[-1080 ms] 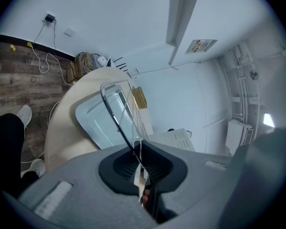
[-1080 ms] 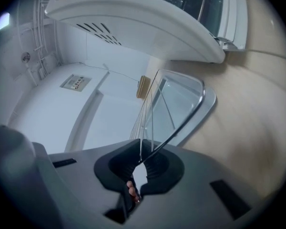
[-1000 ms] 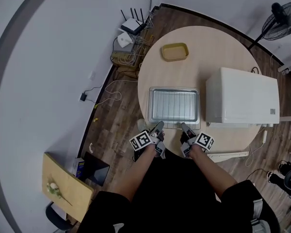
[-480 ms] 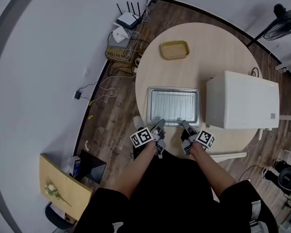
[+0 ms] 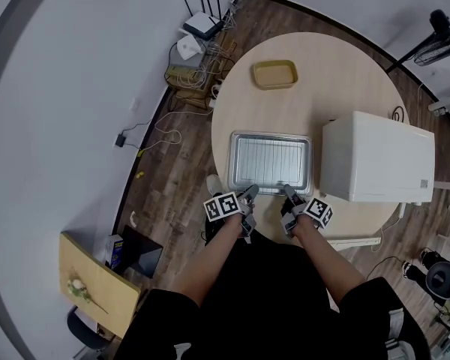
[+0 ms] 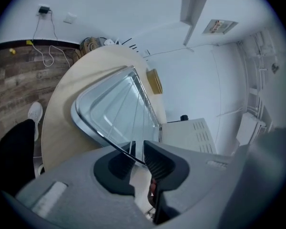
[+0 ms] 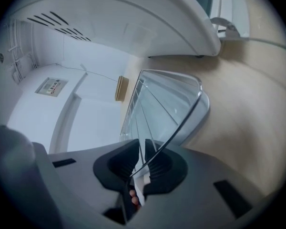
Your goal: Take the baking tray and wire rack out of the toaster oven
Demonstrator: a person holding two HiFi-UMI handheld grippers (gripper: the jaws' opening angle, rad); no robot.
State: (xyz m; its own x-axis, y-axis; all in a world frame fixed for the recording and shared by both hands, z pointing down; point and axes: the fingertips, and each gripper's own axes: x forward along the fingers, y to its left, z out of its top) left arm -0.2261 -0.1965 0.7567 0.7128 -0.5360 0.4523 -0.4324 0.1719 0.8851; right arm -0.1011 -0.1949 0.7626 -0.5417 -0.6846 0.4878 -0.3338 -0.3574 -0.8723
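A silver baking tray [image 5: 233,163] lies on the round table with the wire rack [image 5: 271,162] set in it, left of the white toaster oven [image 5: 379,158]. Both grippers are at the tray's near edge. The left gripper [image 5: 249,193] has just been opening its jaws. In the left gripper view, the rack's thin front wire [image 6: 115,144] crosses the narrow gap of the left gripper [image 6: 138,152], and the pads are not pressing on it. The right gripper [image 5: 288,192] is the same. In the right gripper view, the wire [image 7: 174,132] runs through a slim gap in the right gripper [image 7: 144,162].
A yellow dish [image 5: 275,74] sits at the table's far side. The oven [image 7: 133,23] stands close to the right of the tray [image 7: 200,113]. The table edge [image 5: 219,172] is just left of the tray. Cables and a router [image 5: 202,27] lie on the floor beyond it.
Both grippers have dipped a little at the tray's near edge. The tray and rack keep their spot on the table beside the oven.
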